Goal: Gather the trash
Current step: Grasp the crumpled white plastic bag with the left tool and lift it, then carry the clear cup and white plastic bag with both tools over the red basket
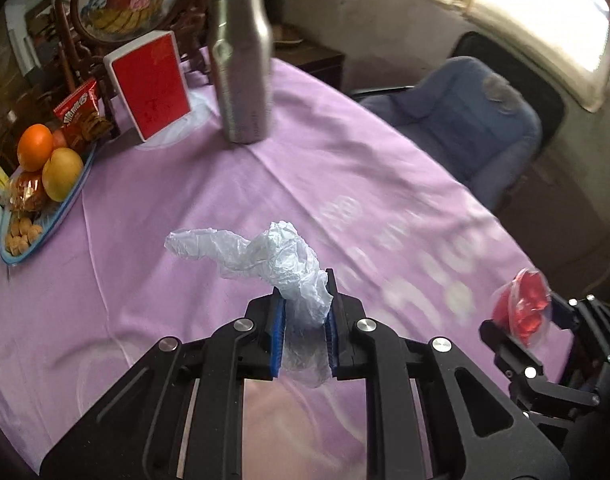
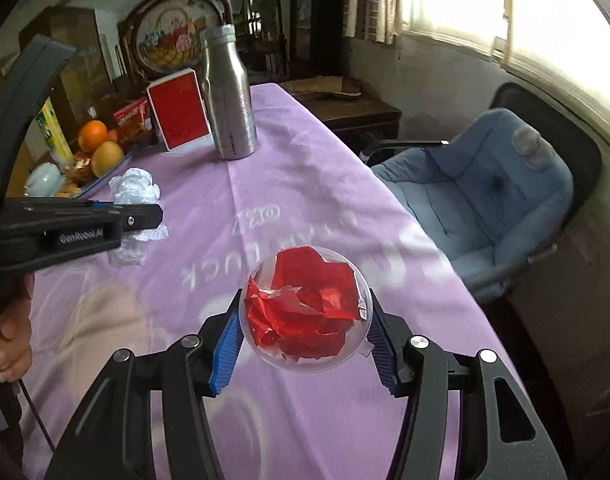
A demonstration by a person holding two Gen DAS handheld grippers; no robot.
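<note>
Both fingers [image 1: 304,292] apparently pinching crumpled plastic [image 1: 265,256].

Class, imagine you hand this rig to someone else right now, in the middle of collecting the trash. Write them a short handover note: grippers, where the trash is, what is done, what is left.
Left gripper: shut on the crumpled white plastic bag, held over the purple tablecloth.
Right gripper: shut on the clear round cup stuffed with red wrapper, also off the cloth.
Done: both pieces of trash are picked up.
Left: drop both in a bin; none is in view, so find it first.
Leave alone: steel bottle, red box, fruit tray.
</note>
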